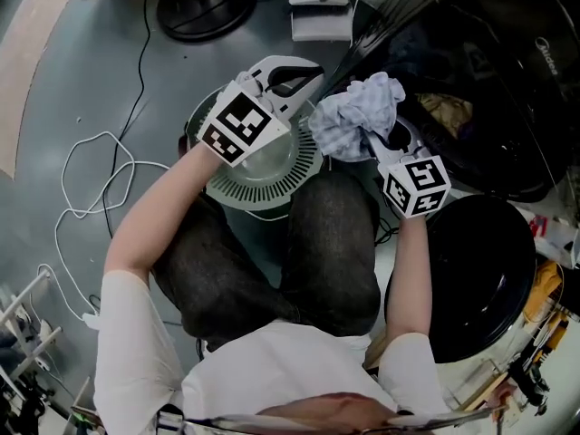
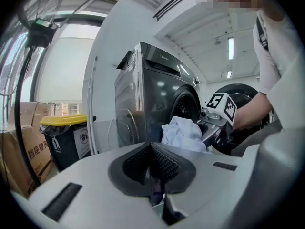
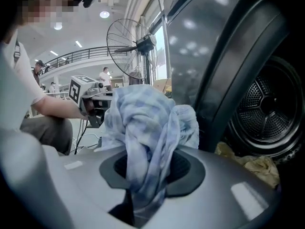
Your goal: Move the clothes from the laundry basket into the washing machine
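The right gripper [image 3: 147, 175] had its fingers [image 3: 187, 168] clamped on a thick fold of the pale blue garment [image 1: 355, 116], held up between the laundry basket [image 1: 263, 184] and the washing machine [image 3: 267, 113], while the left gripper [image 2: 152, 168] stood closed and empty; soft, light and floppy, it probably wanted a bunched-fold grip.

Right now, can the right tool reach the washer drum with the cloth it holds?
Probably yes: the right tool grips the blue cloth, the door hangs open, and the drum lies just ahead with nothing between.
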The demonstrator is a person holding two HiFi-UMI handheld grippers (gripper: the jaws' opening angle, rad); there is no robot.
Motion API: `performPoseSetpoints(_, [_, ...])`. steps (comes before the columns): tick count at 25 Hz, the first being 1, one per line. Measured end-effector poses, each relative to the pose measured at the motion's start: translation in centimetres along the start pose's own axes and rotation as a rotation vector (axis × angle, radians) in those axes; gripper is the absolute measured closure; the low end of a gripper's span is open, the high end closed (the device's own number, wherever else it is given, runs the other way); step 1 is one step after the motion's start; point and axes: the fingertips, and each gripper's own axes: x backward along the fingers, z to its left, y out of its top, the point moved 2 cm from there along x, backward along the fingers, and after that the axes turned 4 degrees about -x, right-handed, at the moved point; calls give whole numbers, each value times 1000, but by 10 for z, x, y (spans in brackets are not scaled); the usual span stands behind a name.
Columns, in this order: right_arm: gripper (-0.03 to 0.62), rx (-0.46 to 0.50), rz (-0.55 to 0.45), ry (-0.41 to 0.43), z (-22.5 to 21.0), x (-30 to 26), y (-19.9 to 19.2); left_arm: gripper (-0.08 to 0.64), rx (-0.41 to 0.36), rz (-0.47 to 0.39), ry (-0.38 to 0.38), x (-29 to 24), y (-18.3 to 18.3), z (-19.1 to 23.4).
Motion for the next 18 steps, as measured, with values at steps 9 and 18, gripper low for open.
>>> performPoseSetpoints(9, [454, -53, -47, -134, -34, 53, -10, 554, 27, -20, -119, -42, 7, -34])
performPoseSetpoints(18, [454, -67, -83, -333, -97, 108, -14, 554, 59, -44, -127, -65, 11, -50])
